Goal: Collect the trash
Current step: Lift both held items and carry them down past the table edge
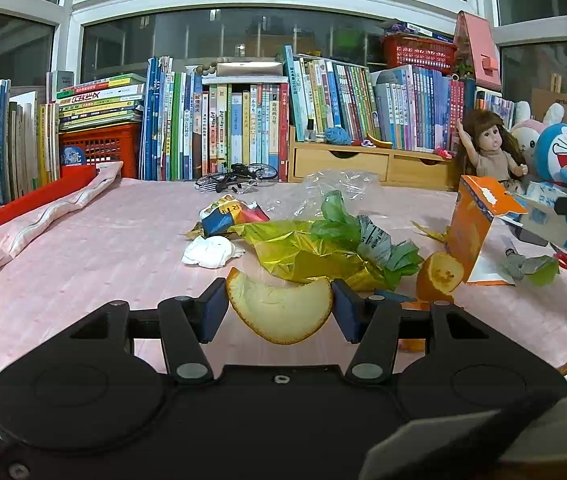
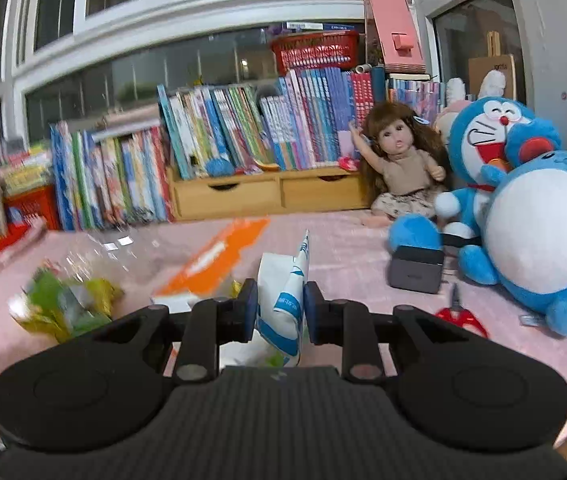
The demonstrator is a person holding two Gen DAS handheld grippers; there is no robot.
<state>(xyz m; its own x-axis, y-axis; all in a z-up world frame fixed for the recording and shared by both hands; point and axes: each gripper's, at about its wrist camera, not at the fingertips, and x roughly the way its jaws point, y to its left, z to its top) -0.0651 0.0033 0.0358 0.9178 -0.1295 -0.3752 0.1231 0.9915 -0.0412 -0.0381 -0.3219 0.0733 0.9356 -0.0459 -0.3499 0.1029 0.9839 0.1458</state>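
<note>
Pink cloth (image 1: 131, 240) covers the whole table you are working on, and behind it one long row of children's books (image 1: 243, 120) stands against dark window panes, with two red plastic baskets (image 1: 99, 148), one on the left under a book stack, one up on the books at right. At the right end you have two blue plush toys (image 2: 539, 216), one pale rabbit plush behind them and one long-haired doll (image 2: 399, 160) sitting against the books. On the cloth the trash lies in one loose heap: a clear plastic bag (image 1: 335, 184), a crumpled yellow-green foil wrapper (image 1: 299, 248), a colourful snack packet (image 1: 227, 216) and a wad of white tissue (image 1: 211, 252). Just right of the heap an orange carton (image 1: 471, 224) stands upright with its top torn open, and one orange half (image 1: 441, 274) sits touching its base. Your left gripper (image 1: 279, 308) is clenched on a curved piece of orange peel (image 1: 279, 312), pale pith facing you, held above the cloth near the heap. Your right gripper (image 2: 279, 308) pinches a crushed white-and-blue carton (image 2: 283, 304), upright between the pads and lifted off the table. One dark grey box (image 2: 415, 268) and one pair of red-handled scissors (image 2: 459, 316) lie beside the plush toys.
</note>
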